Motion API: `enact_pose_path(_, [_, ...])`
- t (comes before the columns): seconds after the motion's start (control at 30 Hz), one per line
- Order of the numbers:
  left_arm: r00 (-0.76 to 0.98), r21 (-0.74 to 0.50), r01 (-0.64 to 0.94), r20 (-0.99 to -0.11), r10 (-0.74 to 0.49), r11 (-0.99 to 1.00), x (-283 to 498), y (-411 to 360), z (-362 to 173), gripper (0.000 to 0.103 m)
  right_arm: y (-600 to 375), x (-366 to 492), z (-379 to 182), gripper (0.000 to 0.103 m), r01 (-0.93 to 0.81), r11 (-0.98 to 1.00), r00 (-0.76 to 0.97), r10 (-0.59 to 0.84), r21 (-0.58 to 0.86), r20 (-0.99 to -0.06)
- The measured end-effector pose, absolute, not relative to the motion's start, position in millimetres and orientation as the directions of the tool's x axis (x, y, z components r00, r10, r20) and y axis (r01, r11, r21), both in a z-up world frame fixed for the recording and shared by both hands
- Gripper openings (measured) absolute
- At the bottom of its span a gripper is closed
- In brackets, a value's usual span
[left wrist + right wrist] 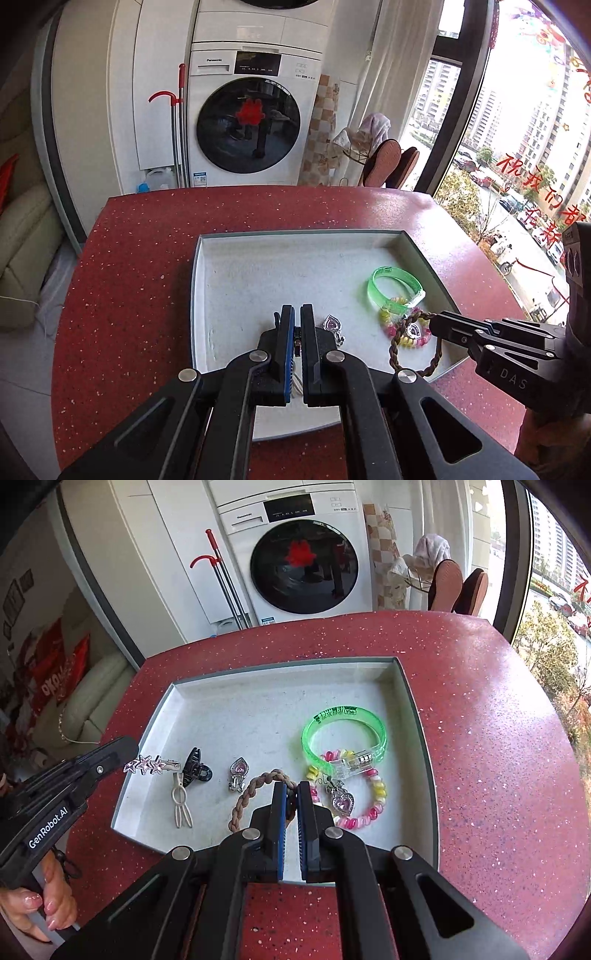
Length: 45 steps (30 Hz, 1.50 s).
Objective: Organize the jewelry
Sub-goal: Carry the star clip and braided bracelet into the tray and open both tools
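A white tray (pixel 207 709) sits on the red speckled counter. My right gripper (pixel 291 794) is shut on a brown braided bracelet (pixel 245 797), also seen in the left wrist view (pixel 397 345). My left gripper (pixel 297 314) is shut on a star hair clip (pixel 147 765) at the tray's left. In the tray lie a green bangle (pixel 343 731), a pink and yellow bead bracelet (pixel 369 808) with a heart charm (pixel 343 803), a heart earring (pixel 238 773), a black claw clip (pixel 194 766) and a white clip (pixel 181 805).
The red counter (pixel 480 738) surrounds the tray, with its far edge near a washing machine (pixel 303 565). A window is on the right. My hand holds the left gripper's handle (pixel 48 897).
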State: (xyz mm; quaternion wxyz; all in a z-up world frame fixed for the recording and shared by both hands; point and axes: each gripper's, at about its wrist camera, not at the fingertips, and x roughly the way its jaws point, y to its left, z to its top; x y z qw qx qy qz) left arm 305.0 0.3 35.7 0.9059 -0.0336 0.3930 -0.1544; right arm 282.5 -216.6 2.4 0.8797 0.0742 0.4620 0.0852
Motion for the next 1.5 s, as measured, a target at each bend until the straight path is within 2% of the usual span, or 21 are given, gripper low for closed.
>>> enact_pose_path(0.37, [0.606,-0.115,0.221,-0.762,-0.229,0.968,328,-2,-6,0.021,-215,301,-26,0.006,-0.052,0.983,0.532,0.175,0.175,-0.829])
enact_pose_path(0.67, [0.597,0.003,0.231,-0.79,-0.139,0.973,327,-19,-23,0.021,-212,300,-34,0.008,-0.059,0.988,0.511,0.154,0.144,-0.846])
enact_pose_path(0.7, [0.596,0.015,0.232,-0.792,-0.13,0.973,326,-21,-25,0.021,-212,301,-33,0.009,-0.058,0.987,0.509,0.156,0.147,-0.847])
enact_pose_path(0.77, [0.594,0.033,0.234,-0.796,-0.116,0.972,325,-23,-27,0.021,-214,302,-33,0.02,-0.053,0.987,0.506,0.159,0.154,-0.848])
enact_pose_path(0.83, [0.593,0.04,0.23,-0.798,-0.108,0.972,323,-25,-28,0.021,-216,300,-31,0.045,-0.055,0.983,0.512,0.176,0.172,-0.841])
enact_pose_path(1.2, [0.638,0.054,0.222,-0.763,-0.103,0.974,313,-28,-14,0.021,-227,274,-6,0.051,-0.044,0.973,0.568,0.21,0.225,-0.796])
enact_pose_path(1.5, [0.661,0.019,0.208,-0.739,-0.127,0.978,302,-21,2,0.021,-238,250,7,0.055,-0.02,0.965,0.59,0.224,0.263,-0.776])
